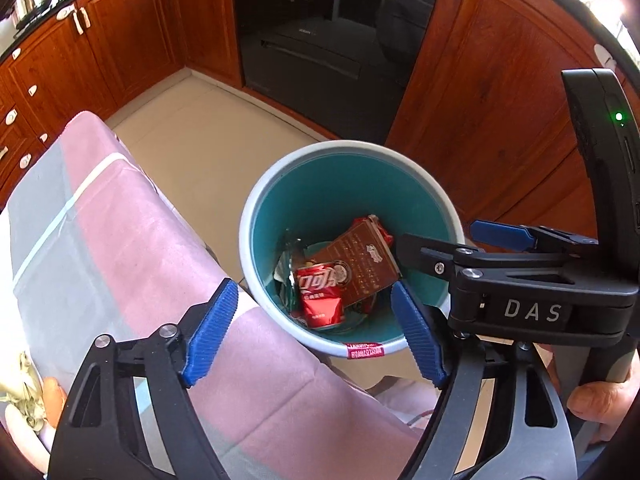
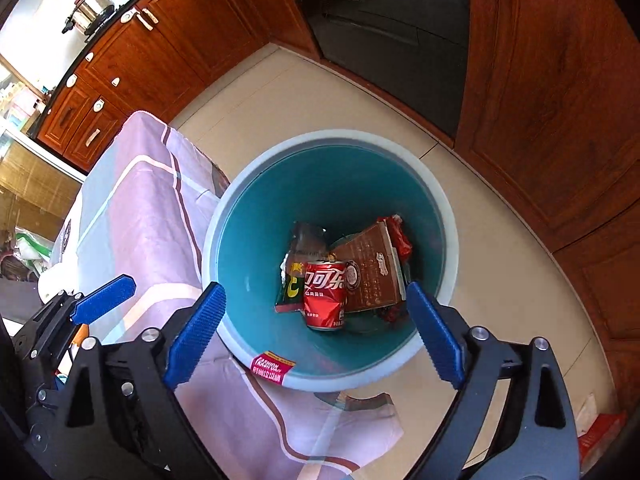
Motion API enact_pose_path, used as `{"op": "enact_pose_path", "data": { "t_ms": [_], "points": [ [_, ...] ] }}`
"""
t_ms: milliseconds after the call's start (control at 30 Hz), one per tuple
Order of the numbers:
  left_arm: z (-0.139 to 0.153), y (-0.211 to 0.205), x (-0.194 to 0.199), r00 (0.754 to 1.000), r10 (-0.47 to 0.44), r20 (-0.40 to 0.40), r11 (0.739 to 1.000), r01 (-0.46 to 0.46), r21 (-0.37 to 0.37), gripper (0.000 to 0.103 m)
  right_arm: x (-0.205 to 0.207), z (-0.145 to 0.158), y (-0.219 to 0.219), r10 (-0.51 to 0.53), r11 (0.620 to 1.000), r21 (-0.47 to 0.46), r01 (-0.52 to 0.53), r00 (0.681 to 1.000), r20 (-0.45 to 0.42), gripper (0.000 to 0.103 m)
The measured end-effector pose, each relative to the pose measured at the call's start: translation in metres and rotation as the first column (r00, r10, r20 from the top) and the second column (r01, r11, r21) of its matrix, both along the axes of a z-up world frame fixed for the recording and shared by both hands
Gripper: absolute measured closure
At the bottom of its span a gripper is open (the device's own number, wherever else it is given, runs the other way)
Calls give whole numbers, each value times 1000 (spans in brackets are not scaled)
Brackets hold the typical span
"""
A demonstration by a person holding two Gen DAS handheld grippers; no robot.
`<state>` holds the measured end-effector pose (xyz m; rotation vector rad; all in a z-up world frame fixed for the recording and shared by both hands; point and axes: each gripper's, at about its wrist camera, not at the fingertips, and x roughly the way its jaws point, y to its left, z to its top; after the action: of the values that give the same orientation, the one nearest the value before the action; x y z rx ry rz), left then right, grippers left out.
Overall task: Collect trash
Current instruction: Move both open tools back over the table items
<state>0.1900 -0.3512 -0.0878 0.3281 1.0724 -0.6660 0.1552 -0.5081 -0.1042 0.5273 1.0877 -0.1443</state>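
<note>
Both grippers hang over a round trash bin with a pale rim and teal inside, standing on the tiled floor just beside a table draped in a pink and grey cloth. The right gripper has its blue-padded fingers spread wide and holds nothing; seen from its own camera, the bin's mouth lies directly ahead and below, framed between the two fingertips. At the bin's bottom lie a crushed red cola can, a brown box leaning against it on the right, and a green and yellow wrapper on the left. The left gripper is also wide apart and empty, its fingers straddling the bin's near rim, with the same can and box between and beyond them. The right gripper reaches in from the right over the bin's edge in that view. Wooden cabinets and a dark oven door stand behind.
</note>
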Motion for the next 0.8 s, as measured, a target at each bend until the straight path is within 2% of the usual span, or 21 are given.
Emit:
{"op": "enact_pose_path", "data": {
  "t_ms": [167,433,800],
  "points": [
    [10,8,-12,1000,3,11,1000,-3,-16,15,-11,13,7,11,1000,-15,-11,1000,9,13],
    [26,31,-33,999,16,46,999,-14,-44,10,-28,37,26,20,1000,-19,-19,999,39,12],
    [51,103,-56,994,73,79,995,-67,-71,6,-44,67,91,108,994,-28,-106,991,73,11]
  ]
}}
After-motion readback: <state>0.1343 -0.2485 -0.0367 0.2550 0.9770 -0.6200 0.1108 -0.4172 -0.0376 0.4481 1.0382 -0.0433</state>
